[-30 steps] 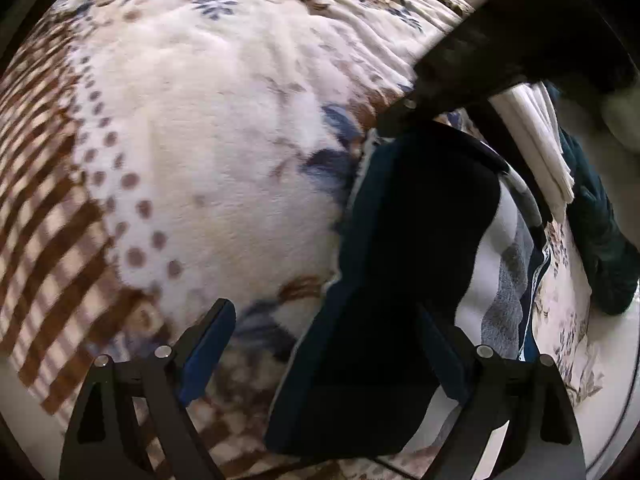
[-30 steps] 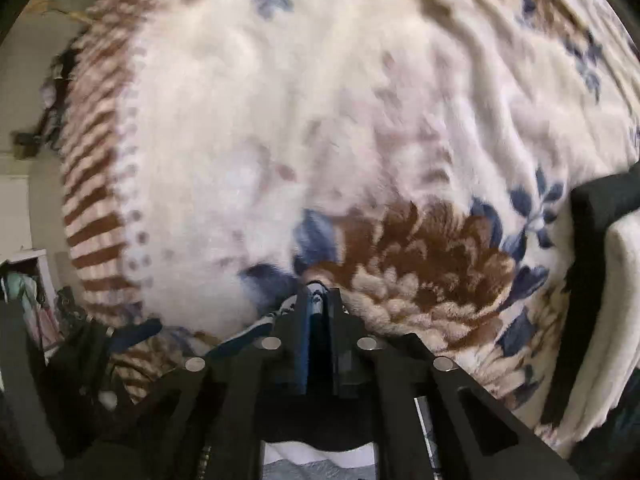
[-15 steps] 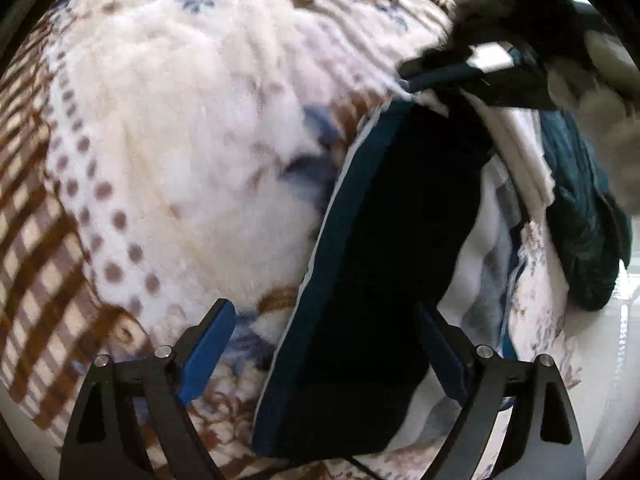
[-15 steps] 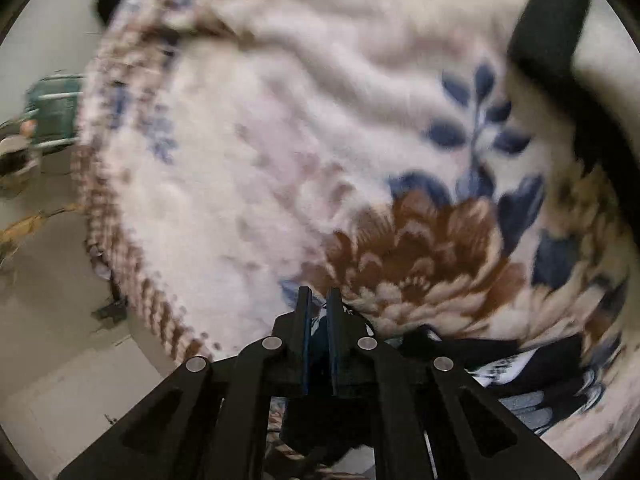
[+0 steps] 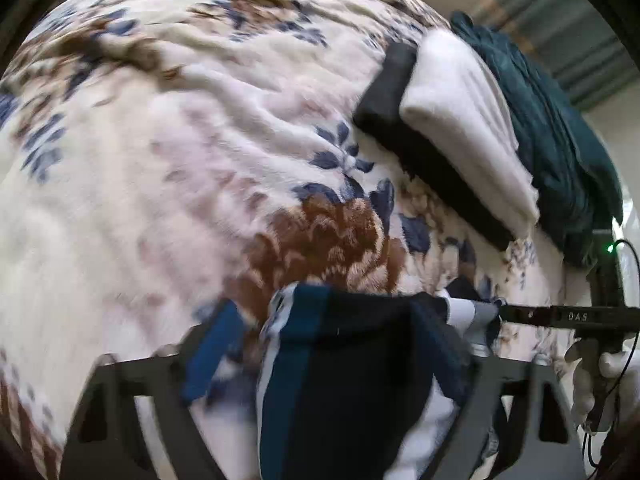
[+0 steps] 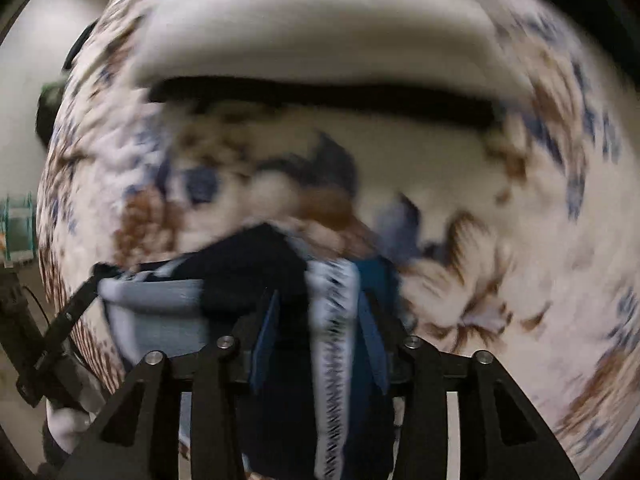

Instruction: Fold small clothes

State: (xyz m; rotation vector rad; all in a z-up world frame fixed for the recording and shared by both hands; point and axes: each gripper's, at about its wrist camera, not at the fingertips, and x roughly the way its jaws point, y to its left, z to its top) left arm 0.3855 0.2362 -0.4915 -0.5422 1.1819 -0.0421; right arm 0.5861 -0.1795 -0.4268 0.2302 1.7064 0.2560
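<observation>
Left claw [image 5: 332,356], closing around the dark folded garment [image 5: 352,380] at lower center on the floral blanket [image 5: 160,200], should pin that fold flat while the right claw [image 6: 320,344], opening astride the same cloth, lets go cleanly without dragging it.

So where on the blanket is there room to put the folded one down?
The blanket lies bare left of the brown flower. It is crowded at the right, by the black, white and green clothes.
</observation>
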